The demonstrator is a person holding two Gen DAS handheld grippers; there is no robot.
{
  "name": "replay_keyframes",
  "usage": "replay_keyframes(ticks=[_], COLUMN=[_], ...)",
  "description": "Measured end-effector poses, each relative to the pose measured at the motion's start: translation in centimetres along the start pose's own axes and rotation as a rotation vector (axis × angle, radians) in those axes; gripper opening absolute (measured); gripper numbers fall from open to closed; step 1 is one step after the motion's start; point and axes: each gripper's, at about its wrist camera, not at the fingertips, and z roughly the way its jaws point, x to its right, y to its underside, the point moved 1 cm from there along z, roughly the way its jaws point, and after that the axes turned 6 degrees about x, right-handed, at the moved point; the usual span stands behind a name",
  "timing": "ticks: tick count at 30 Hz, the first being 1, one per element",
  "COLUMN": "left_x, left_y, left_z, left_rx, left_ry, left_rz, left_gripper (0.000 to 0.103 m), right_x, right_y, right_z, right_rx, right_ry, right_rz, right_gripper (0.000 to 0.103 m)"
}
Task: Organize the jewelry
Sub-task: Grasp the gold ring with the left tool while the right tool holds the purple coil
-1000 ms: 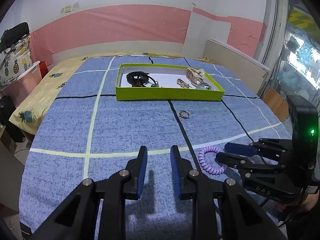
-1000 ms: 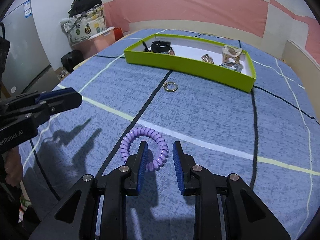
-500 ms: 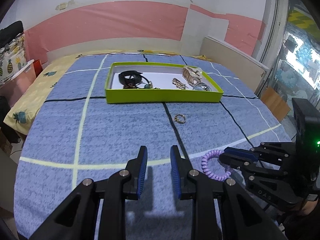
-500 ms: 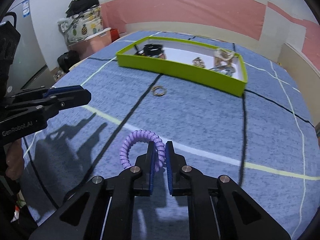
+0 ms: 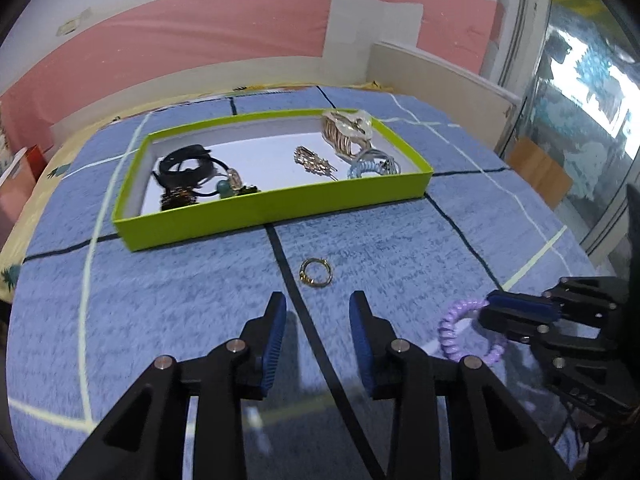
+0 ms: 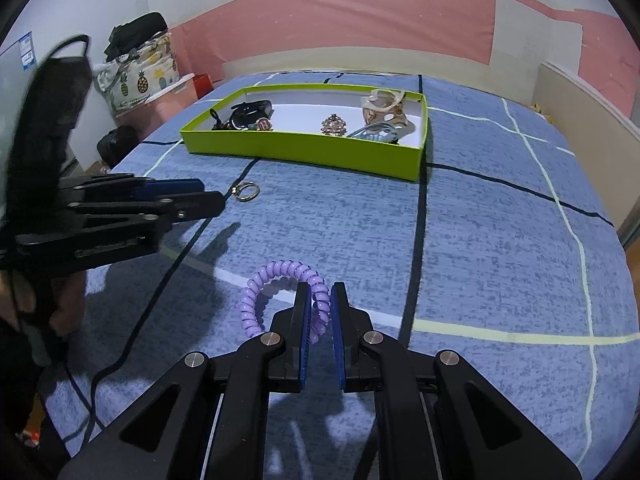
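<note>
My right tongs (image 6: 319, 312) pinch the purple spiral hair tie (image 6: 276, 292); left tongs (image 5: 318, 316) are opening, empty, gold ring (image 5: 315, 273) at twelve o'clock. Next: carry tie into green tray (image 5: 280, 204).

My left tongs (image 5: 318, 316) tilt forward and down, their jaws opening wide with nothing between the blue pads (image 5: 274, 344). My right tongs (image 6: 320, 312) tilt down likewise, pads pinched tight on the purple spiral band (image 6: 276, 280), which loops out to the left of the tips.
</note>
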Motion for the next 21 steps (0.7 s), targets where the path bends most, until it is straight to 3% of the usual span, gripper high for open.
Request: replay_keyframes(ticks=[13, 21], left_x=[0.5, 1.8], left_y=[-0.8, -1.5], left_z=[2.2, 3.2], left_rx=[-0.064, -0.071], left_ry=[-0.022, -0.084], left_rz=[-0.051, -0.036], left_gripper=[0.034, 0.034], right_x=[1.1, 1.5], right_y=[0.1, 0.4], right_z=[0.1, -0.5], right_rx=[0.007, 0.022], right_ry=[-0.034, -0.05], right_rz=[0.032, 0.045], right_gripper=[0.01, 0.01])
